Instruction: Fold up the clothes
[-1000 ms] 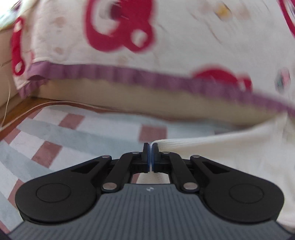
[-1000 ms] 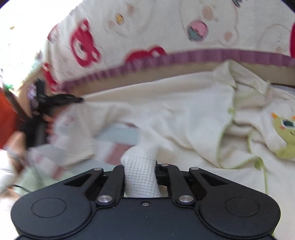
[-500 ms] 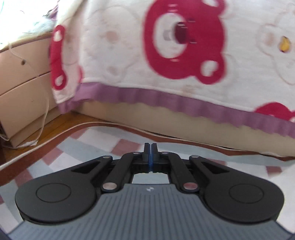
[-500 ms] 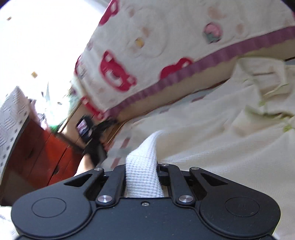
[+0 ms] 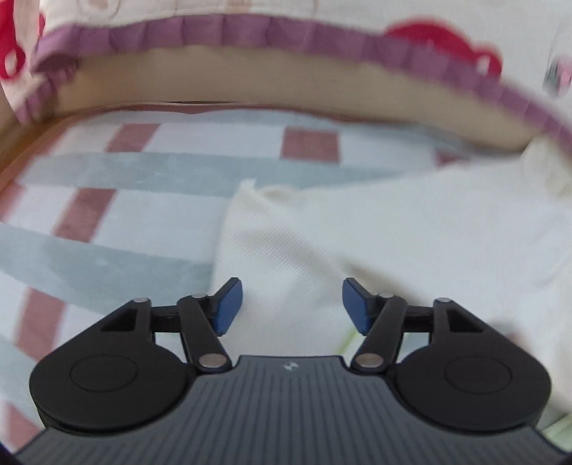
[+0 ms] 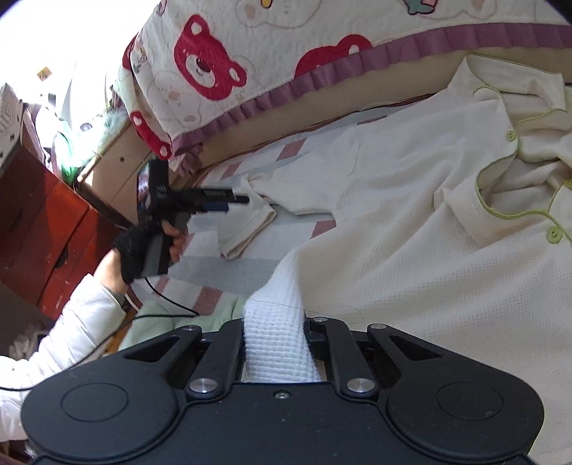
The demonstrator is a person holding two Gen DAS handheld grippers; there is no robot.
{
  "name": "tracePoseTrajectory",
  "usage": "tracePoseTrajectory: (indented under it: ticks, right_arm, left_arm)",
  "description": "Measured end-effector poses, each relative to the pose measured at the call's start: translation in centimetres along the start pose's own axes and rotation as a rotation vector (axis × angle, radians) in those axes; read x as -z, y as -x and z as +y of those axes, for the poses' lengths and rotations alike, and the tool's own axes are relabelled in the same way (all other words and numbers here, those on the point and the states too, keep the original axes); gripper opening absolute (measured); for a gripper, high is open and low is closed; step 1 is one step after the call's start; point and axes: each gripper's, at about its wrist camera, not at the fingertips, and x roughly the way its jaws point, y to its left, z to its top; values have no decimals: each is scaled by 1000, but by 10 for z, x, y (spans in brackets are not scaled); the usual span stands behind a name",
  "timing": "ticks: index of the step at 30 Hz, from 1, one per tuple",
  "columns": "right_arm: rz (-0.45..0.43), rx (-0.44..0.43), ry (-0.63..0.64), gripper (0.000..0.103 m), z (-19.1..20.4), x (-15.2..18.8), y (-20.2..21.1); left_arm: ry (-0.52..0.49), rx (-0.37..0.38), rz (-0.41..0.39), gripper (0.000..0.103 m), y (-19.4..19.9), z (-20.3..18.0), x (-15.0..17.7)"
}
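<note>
From the left wrist view, the left gripper (image 5: pixel 291 304) points down at the cream waffle-knit shirt (image 5: pixel 375 243), and its jaws are opening with the blue pads (image 5: pixel 227 307) clear of the cloth, so nothing is gripped. The short sleeve (image 5: pixel 250 229) lies directly ahead of and below the gap; its cuffed end reaches away from the fingertips toward the purple-frilled bedspread (image 5: pixel 250 32), and its long axis runs nearly along the line the gripper points. To the gripper's left is only bare checked mat (image 5: pixel 107 179); the body of the garment spreads off to its right. From the right wrist view, the right gripper (image 6: pixel 275 343) is clenched on 1 bunched band of the shirt's (image 6: pixel 411 221) fabric, which rises straight out from between its jaws. The button placket and green-piped collar (image 6: pixel 507 157) lie ahead and to its right. The sleeve (image 6: pixel 246 218) lies far ahead to its left, right under the left gripper (image 6: pixel 228 202) held by a gloved hand (image 6: pixel 143 246). Judging by this, the left hand is much nearer the sleeve and is placed to take it.
</note>
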Motion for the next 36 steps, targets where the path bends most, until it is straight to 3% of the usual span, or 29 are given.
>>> tracePoseTrajectory:
  ticks: [4, 5, 8, 11, 14, 16, 18, 20, 23, 26, 29, 36]
  right_arm:
    - [10, 21, 47, 11, 0, 2, 0]
    - [23, 36, 74, 11, 1, 5, -3]
    - [56, 63, 114, 11, 0, 11, -12]
    - [49, 51, 81, 11, -4, 14, -18]
    - [47, 57, 85, 11, -4, 13, -20]
    - [44, 66, 85, 11, -4, 13, -20]
    - [45, 80, 85, 11, -4, 13, -22]
    - [45, 89, 86, 11, -5, 15, -24]
    - [38, 89, 91, 11, -7, 15, -22]
    - [29, 65, 84, 11, -6, 10, -18]
    - [18, 6, 74, 11, -1, -6, -12]
    - [70, -25, 43, 11, -3, -28, -12]
  left_arm:
    - [34, -34, 94, 64, -1, 2, 22]
    - [70, -13, 100, 65, -1, 5, 24]
    - [161, 39, 80, 82, -1, 14, 26]
    - [128, -19, 86, 88, -11, 9, 28]
    - [91, -93, -4, 92, -18, 8, 22]
    - [73, -91, -63, 91, -23, 10, 20]
    - [97, -27, -88, 74, -26, 18, 19]
    - [113, 42, -108, 8, -22, 23, 14]
    - [166, 53, -138, 9, -3, 25, 5]
    - [219, -6, -292, 9, 29, 45, -12]
    - [290, -4, -385, 9, 47, 71, -31]
    - [357, -14, -341, 8, 14, 86, -52]
